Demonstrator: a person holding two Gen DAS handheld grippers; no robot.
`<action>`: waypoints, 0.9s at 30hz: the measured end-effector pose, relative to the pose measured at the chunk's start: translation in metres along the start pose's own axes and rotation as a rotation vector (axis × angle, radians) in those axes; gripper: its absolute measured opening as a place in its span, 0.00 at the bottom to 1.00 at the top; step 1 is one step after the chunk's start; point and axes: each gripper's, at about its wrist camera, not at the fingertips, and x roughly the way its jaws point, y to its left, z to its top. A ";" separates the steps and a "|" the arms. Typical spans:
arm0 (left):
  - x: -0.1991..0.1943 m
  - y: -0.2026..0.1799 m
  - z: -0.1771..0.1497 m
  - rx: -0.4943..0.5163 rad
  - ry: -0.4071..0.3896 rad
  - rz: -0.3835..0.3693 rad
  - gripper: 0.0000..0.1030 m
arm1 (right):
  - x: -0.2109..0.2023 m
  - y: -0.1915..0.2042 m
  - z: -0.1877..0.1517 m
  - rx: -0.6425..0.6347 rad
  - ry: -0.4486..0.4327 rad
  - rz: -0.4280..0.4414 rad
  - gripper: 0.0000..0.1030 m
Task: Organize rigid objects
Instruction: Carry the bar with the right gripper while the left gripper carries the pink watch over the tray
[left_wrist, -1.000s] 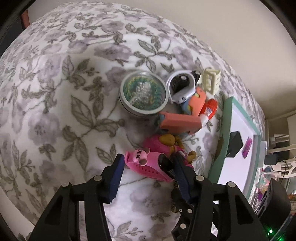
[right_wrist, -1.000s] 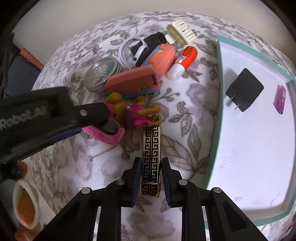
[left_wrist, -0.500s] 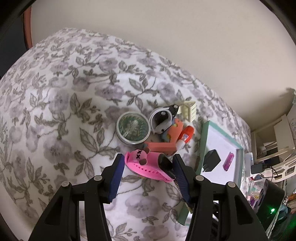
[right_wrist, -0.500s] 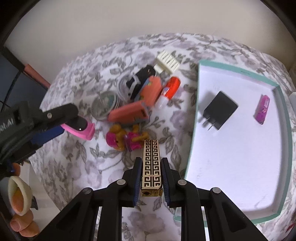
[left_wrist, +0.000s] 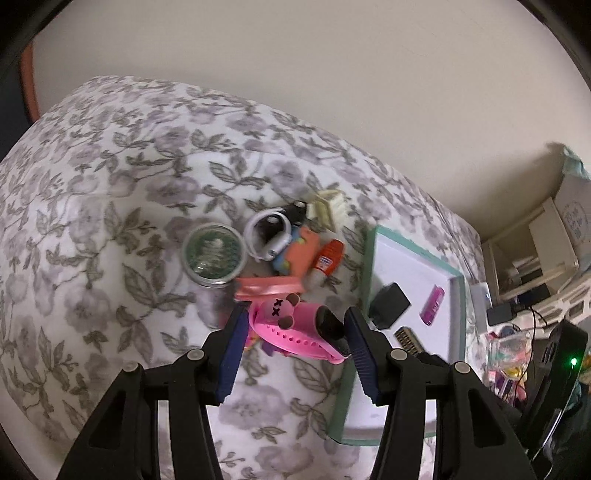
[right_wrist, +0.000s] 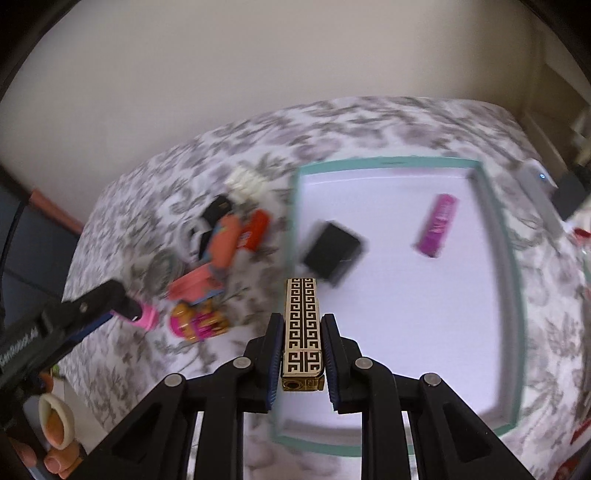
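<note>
My left gripper (left_wrist: 295, 314) is shut on a pink wristwatch (left_wrist: 291, 326) with a bear face, held above the flowered bedspread (left_wrist: 92, 221). The right gripper (right_wrist: 301, 321) is shut on a gold and black patterned lighter (right_wrist: 301, 317), which hangs over the near left edge of a white tray with a teal rim (right_wrist: 388, 161). In the tray lie a black charger (right_wrist: 332, 251) and a purple stick (right_wrist: 437, 225). The left gripper's arm (right_wrist: 74, 317) with the watch shows at the left of the right wrist view.
A pile sits left of the tray: a round tin (left_wrist: 214, 254), a white ring (left_wrist: 266, 236), orange blocks (left_wrist: 269, 286), a glue stick (left_wrist: 327, 258), a cream plastic piece (left_wrist: 327, 210), a pink and orange toy figure (right_wrist: 197, 321). Shelves with clutter (left_wrist: 535, 258) stand right of the bed.
Both grippers have risen from the bedspread with their objects. The right one carried the lighter rightward to the tray's edge; the left lifted the watch clear of the pile.
</note>
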 end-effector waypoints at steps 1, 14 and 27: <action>0.002 -0.004 -0.001 0.010 0.006 -0.001 0.54 | -0.003 -0.010 0.001 0.022 -0.006 -0.016 0.21; 0.029 -0.072 -0.028 0.198 0.088 -0.011 0.54 | -0.026 -0.107 -0.001 0.205 -0.048 -0.151 0.21; 0.069 -0.113 -0.058 0.349 0.188 0.019 0.54 | 0.000 -0.123 -0.016 0.204 0.016 -0.222 0.21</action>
